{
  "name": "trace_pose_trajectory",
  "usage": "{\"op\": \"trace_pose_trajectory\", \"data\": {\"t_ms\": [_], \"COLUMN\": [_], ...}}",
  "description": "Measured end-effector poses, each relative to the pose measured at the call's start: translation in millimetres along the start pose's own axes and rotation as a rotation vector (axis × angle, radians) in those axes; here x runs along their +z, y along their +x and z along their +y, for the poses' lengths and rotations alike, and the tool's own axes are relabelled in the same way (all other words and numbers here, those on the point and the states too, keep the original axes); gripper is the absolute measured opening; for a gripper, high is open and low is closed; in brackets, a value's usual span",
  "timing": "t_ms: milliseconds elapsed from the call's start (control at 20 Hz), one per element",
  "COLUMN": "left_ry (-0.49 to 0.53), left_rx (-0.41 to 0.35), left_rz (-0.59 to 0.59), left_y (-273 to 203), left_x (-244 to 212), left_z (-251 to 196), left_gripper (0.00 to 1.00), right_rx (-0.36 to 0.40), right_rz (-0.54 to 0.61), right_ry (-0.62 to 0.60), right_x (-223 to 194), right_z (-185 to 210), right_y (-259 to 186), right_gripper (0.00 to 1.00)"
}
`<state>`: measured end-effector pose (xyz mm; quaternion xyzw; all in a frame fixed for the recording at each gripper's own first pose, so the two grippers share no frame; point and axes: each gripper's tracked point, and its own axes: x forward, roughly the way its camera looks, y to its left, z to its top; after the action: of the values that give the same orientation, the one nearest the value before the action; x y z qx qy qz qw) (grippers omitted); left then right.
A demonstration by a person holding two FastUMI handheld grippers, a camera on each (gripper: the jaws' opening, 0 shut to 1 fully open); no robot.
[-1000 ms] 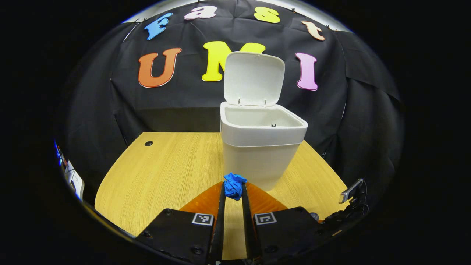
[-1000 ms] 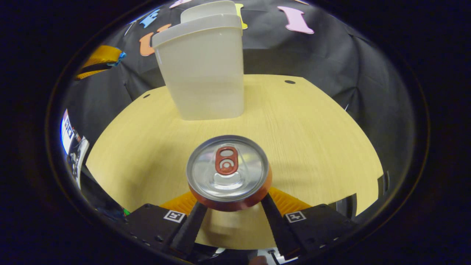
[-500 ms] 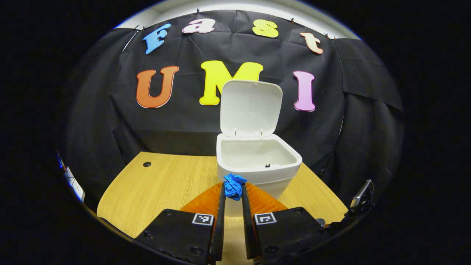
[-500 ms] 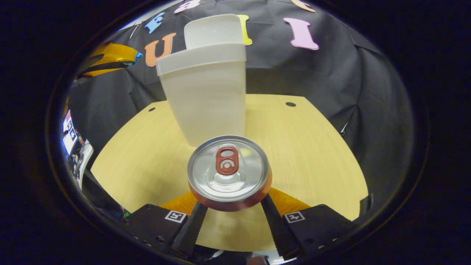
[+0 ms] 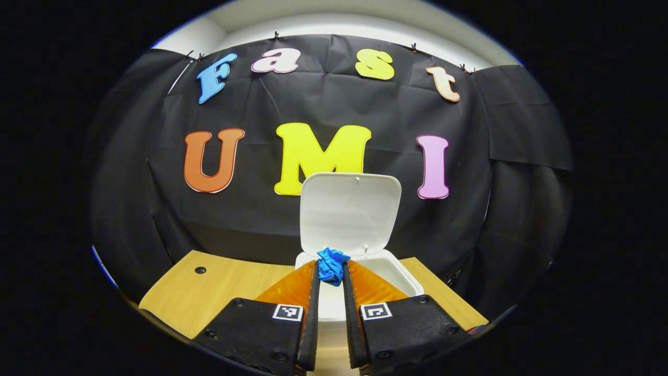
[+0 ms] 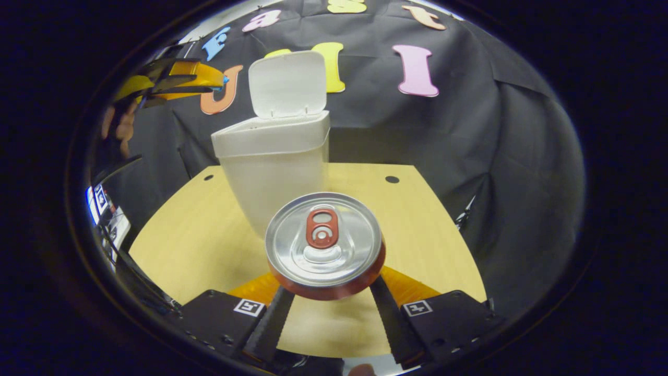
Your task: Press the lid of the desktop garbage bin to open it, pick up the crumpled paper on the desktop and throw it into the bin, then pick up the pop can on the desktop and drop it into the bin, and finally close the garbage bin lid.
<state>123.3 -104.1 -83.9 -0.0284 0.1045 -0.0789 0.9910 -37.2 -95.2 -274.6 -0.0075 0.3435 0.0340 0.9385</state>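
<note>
left gripper [image 5: 330,271] clamps crumpled paper [image 5: 332,263], now risen over open bin [image 5: 404,274], lid [image 5: 349,211] up | right gripper [image 6: 326,292] grips pop can [image 6: 324,244], lifted off desk [image 6: 422,230] | next: release paper, step 2

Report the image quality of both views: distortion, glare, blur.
Left gripper view: strong fisheye bowing of the table edge; crumpled paper and bin lid sharp, no glare. Right gripper view: same bowing; soft reflections on the pop can top; bin sharp, left gripper near the rim smeared.
</note>
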Motion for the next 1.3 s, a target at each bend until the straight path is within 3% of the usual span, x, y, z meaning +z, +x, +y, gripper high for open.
{"op": "trace_pose_trajectory", "data": {"t_ms": [200,550,600,650,700,750,900,950,1050,1300], "left_ry": [0.014,0.035,0.037,0.033,0.031,0.030,0.033,0.040,0.056,0.045], "left_rx": [0.003,-0.037,-0.036,-0.035,-0.034,-0.030,-0.027,-0.017,-0.023,0.009], "left_rz": [-0.003,0.060,0.066,0.069,0.071,0.072,0.066,0.063,0.057,0.029], "left_y": [25.6,52.3,53.9,55.8,55.5,55.7,54.4,53.3,48.2,33.9], "left_x": [-0.6,-17.8,-20.0,-21.9,-21.9,-21.4,-19.7,-18.1,-15.7,-8.7], "left_z": [0.2,-13.5,-12.2,-12.4,-12.2,-10.5,-8.4,-6.8,-6.0,11.9], "left_gripper": [0.27,0.42,0.34,0.51,0.51,0.71,0.84,0.94,0.99,0.99], "right_rx": [-0.044,-0.083,-0.082,-0.078,-0.075,-0.076,-0.087,-0.082,-0.067,-0.038], "right_rz": [-0.027,-0.035,-0.029,-0.023,-0.020,-0.020,-0.024,-0.024,-0.025,-0.010], "right_ry": [0.025,0.077,0.081,0.083,0.081,0.077,0.050,0.054,0.065,0.023], "right_x": [12.4,15.5,14.2,13.7,14.2,16.2,22.0,24.4,29.0,39.7], "right_z": [-19.2,-40.0,-39.8,-39.6,-39.2,-39.8,-41.2,-39.4,-36.0,-25.1], "right_y": [-6.7,-7.2,-5.3,-3.8,-2.9,-2.0,0.2,1.3,1.1,-1.4], "right_gripper": [0.81,0.81,0.81,0.82,0.82,0.81,0.81,0.81,0.82,0.81]}}
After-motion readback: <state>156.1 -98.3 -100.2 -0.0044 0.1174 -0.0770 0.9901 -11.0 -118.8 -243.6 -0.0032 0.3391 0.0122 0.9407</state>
